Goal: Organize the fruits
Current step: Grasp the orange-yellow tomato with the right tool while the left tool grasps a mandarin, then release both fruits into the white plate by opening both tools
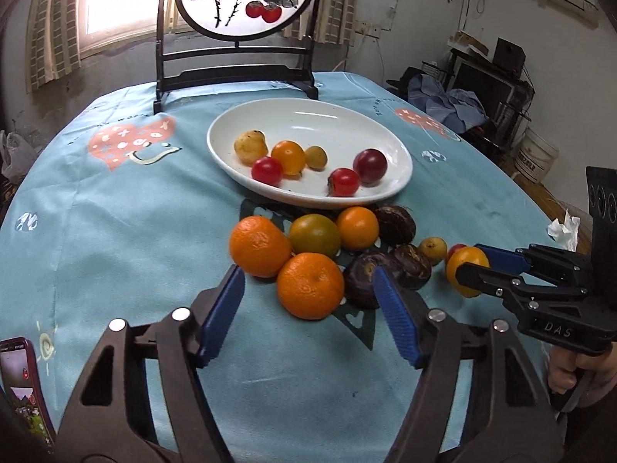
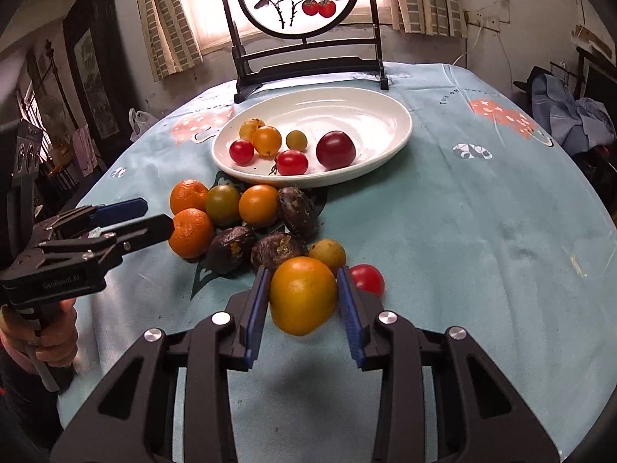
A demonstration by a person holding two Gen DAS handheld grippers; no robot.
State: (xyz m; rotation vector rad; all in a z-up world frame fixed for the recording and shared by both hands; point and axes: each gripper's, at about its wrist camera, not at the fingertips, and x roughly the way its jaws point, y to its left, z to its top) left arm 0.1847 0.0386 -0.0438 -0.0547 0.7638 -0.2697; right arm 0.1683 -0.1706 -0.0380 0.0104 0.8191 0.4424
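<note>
My right gripper [image 2: 302, 297] clamps a yellow-orange tomato [image 2: 302, 301], lifted just off the tablecloth [image 2: 462, 250], on my side of the white plate [image 2: 385, 154]. My left gripper [image 1: 308, 289] stands half open around a mandarin [image 1: 310, 285], pads not touching it.

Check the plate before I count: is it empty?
No. The plate holds six small fruits; the rest lie on the cloth.
</note>
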